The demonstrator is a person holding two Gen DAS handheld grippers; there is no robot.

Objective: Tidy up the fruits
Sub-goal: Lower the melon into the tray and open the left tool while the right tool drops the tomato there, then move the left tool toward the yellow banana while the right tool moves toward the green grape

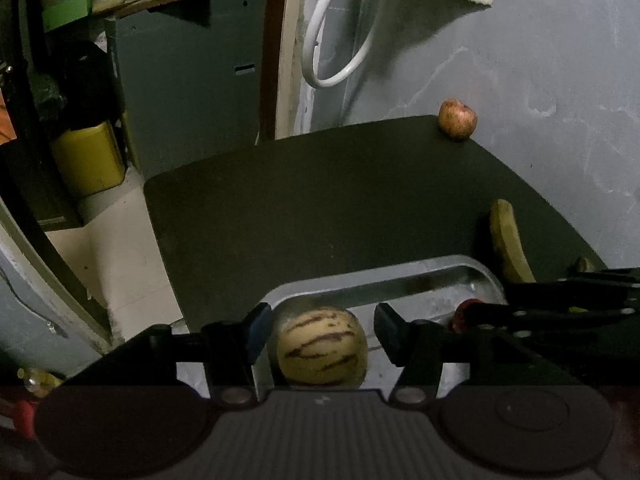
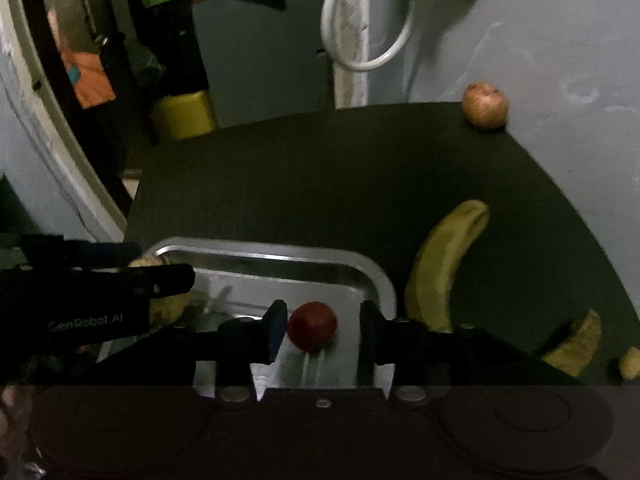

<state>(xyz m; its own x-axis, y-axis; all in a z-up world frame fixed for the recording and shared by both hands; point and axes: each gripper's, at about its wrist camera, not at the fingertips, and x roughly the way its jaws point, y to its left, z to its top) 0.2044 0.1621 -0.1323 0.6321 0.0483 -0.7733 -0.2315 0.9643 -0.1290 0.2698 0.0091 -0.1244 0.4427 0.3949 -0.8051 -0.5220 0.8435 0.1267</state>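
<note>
A striped melon (image 1: pixel 322 346) and a small red fruit (image 2: pixel 312 326) sit in a metal tray (image 2: pixel 280 258) on a dark table (image 2: pixel 320 168), each between parted jaws: the left gripper (image 1: pixel 323 330) stands open around the melon, the right gripper (image 2: pixel 324 326) open around the red fruit, with gaps on both sides. A banana (image 2: pixel 444 264) lies just beside the tray; an apple (image 2: pixel 485 106) waits at the far edge. Either round fruit could roll if a withdrawing finger clips it.
</note>
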